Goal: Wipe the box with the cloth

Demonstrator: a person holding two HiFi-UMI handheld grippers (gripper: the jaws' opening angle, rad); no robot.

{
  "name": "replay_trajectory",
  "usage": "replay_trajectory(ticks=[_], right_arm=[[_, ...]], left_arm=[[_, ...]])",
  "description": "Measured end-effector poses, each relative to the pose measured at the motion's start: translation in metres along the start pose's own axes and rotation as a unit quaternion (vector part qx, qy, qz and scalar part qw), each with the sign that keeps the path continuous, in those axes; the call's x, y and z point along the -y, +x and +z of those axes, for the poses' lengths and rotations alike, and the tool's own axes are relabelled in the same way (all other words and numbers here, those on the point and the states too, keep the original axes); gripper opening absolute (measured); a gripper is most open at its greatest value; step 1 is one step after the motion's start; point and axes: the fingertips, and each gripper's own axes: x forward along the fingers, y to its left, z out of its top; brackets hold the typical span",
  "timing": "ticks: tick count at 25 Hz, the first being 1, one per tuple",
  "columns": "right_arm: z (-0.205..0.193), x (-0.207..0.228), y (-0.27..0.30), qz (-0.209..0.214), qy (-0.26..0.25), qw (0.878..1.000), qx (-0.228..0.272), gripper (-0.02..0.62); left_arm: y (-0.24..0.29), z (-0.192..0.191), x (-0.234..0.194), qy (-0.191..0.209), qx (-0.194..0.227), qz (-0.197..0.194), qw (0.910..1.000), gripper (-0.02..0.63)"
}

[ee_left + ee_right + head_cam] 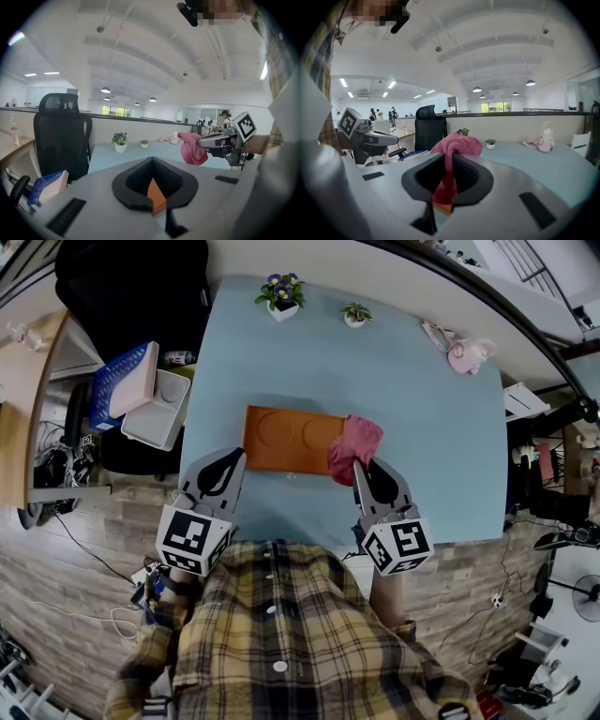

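A flat orange box (286,439) lies on the light blue table (412,409), just beyond both grippers. My right gripper (360,463) is shut on a pink cloth (353,445), which hangs over the box's right end. In the right gripper view the cloth (452,154) is bunched between the jaws and spills over their tips. My left gripper (240,454) is shut with nothing in it, its tips at the box's near left corner. In the left gripper view a sliver of the orange box (156,196) shows past the closed jaws, with the right gripper (202,141) and cloth (193,147) off to the right.
Two small potted plants (281,294) (354,314) stand at the table's far edge, a pink bottle (466,354) at the far right. A black office chair (131,287) and blue and white bins (141,395) sit left of the table.
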Motion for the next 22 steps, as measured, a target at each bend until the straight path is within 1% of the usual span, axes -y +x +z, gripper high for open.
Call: replay_trajectory(ticks=[8,22], right_arm=[[0.0007,0.0015,0.0016,-0.002,-0.005,1.000,-0.008,0.049],[-0.0041,0.0068,0.0009,-0.005,0.009,1.000,-0.007,0.049]], left_arm=[[0.0046,0.0004,0.0022,0.000,-0.002,-0.006,1.0000,-0.008],[0.0086,0.0003,0.0022,0.000,-0.003,-0.005,1.0000,-0.008]])
